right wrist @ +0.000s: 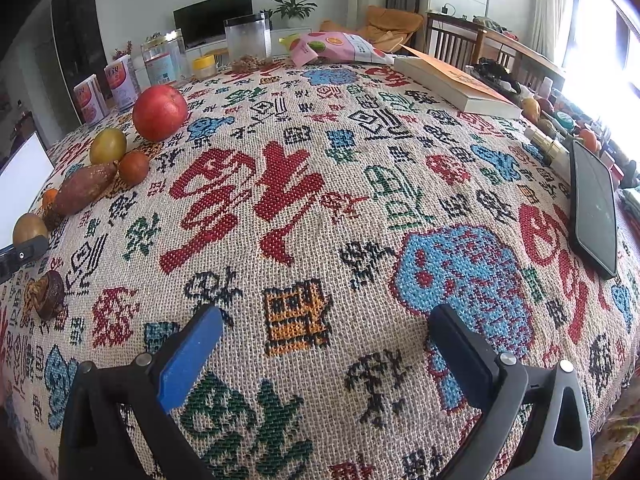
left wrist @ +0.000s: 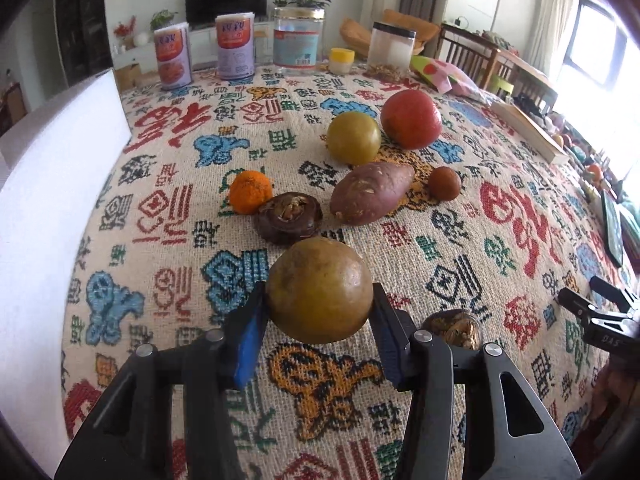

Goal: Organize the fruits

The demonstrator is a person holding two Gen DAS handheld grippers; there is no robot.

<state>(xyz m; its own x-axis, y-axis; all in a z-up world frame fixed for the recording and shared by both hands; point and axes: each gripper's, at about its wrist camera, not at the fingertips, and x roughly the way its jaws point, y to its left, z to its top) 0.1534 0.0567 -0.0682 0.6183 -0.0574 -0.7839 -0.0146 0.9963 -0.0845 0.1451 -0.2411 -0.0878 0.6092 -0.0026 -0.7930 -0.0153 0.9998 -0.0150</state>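
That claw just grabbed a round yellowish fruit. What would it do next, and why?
Probably carry it forward to the cluster. The left gripper is clamped on the yellow-brown fruit, while a similar yellow-green fruit sits beside the red apple further back. The right gripper is open and holds nothing.

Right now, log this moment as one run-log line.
left gripper: shut on olive-brown round fruit | right gripper: open, nothing between | other produce: grouped on patterned cloth
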